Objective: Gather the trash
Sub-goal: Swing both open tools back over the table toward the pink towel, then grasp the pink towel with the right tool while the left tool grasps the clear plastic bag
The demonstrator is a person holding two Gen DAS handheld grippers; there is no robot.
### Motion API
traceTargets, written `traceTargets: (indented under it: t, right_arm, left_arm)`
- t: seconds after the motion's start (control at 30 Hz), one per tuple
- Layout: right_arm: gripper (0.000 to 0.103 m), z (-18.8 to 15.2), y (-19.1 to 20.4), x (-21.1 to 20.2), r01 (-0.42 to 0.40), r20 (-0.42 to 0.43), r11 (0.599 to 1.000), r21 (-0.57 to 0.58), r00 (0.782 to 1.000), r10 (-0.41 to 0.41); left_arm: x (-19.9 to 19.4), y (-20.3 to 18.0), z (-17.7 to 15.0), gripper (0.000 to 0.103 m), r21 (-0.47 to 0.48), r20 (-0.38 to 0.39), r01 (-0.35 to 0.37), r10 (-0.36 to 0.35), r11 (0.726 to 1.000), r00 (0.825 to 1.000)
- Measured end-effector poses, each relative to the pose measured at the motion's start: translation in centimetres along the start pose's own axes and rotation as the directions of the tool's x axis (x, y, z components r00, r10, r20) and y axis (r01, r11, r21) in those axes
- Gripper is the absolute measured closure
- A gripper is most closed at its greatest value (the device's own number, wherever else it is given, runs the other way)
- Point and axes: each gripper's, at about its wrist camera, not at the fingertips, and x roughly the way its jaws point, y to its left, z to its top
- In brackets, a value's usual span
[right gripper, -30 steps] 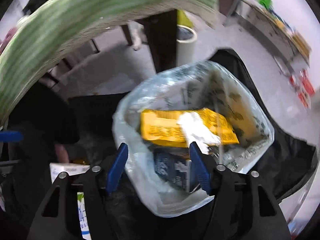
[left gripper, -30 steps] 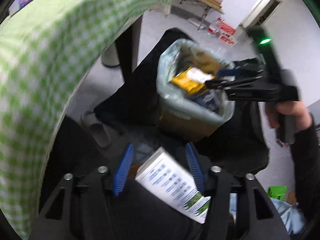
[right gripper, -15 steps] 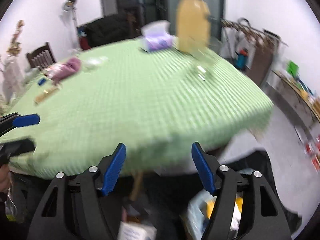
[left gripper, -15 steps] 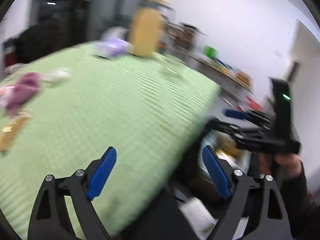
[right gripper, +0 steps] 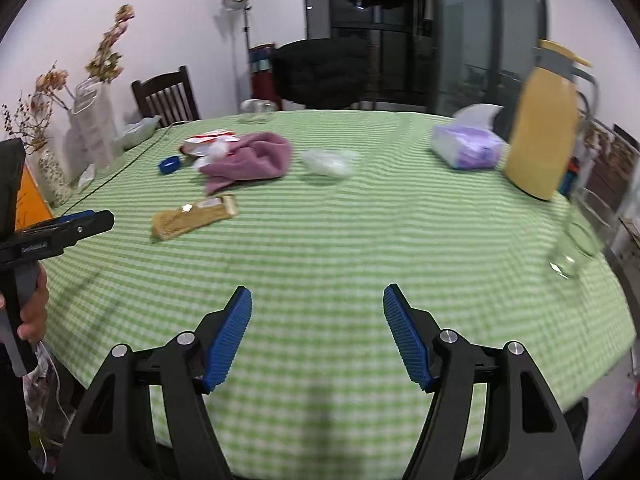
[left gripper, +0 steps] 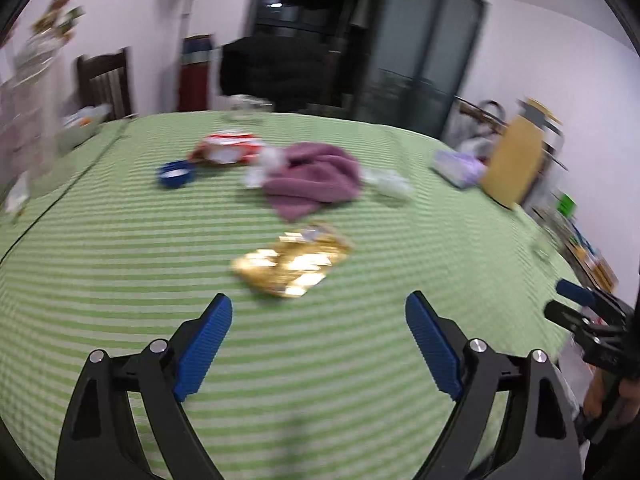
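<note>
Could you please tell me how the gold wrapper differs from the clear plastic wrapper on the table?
The gold wrapper is shiny, opaque and long, lying fairly flat; the clear plastic wrapper is see-through and crumpled into a small heap. The gold one lies nearer the table's front edge, left of the purple cloth; the clear one lies right of it. Both rest loose on the green checked tablecloth.

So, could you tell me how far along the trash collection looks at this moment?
Nothing in these views shows finished work; no bin is in sight. In hand: nothing, since the left gripper and right gripper are both open and empty above the table. Left to collect: the gold wrapper, the red-and-white packet, the clear plastic scrap and perhaps the blue cap.
</note>
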Motion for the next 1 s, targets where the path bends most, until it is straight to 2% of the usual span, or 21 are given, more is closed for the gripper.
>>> traceTargets:
  t: [0.13, 0.37, 0.6, 0.77, 0.87, 1.0]
  right_arm:
    - [0.037, 1.6, 2.1, 2.7, -0.052, -0.021, 0.999, -0.005, 0.998, 0.052]
    - [0.037, 4.0, 4.5, 6.0, -0.068, -0.025, 0.997, -0.041, 0.997, 0.067]
    - [0.037, 7.0, 6.1, 10.4, -0.074, -0.026, 0.994, -0.086, 0.997, 0.072]
    - [0.037, 9.2, 6.3, 14.3, -0.069, -0.045, 0.995, -0.074, 0.997, 0.066]
    - [0.037, 10.4, 6.6, 15.9, -0.081, -0.049, 0.995, -0.066, 0.996, 0.078]
    - [0.037, 11.8, 6.6, 17.8, -0.096, -0.049, 0.995, -0.04, 0.994, 0.094]
  left_arm:
    - [0.3, 3.4, 0.5, 0.017, -0.033, -0.021, -0.035, 0.035, 0.999, 0.999]
    - [1.9, 6.9, 1.7, 0.017, -0.068, -0.053, -0.067, 0.063, 0.995, 0.997]
    - [4.3, 8.9, 3.6, 0.017, -0.092, -0.065, -0.11, 0.104, 0.99, 0.992]
    - [6.6, 8.1, 5.4, 0.019, -0.059, -0.079, -0.082, 0.078, 0.995, 0.994]
    - [8.1, 7.1, 6.9, 0.03, -0.044, -0.066, -0.059, 0.056, 0.997, 0.996]
    - [11.2, 6.4, 9.8, 0.038, -0.089, -0.081, -0.012, 0.005, 0.996, 0.997]
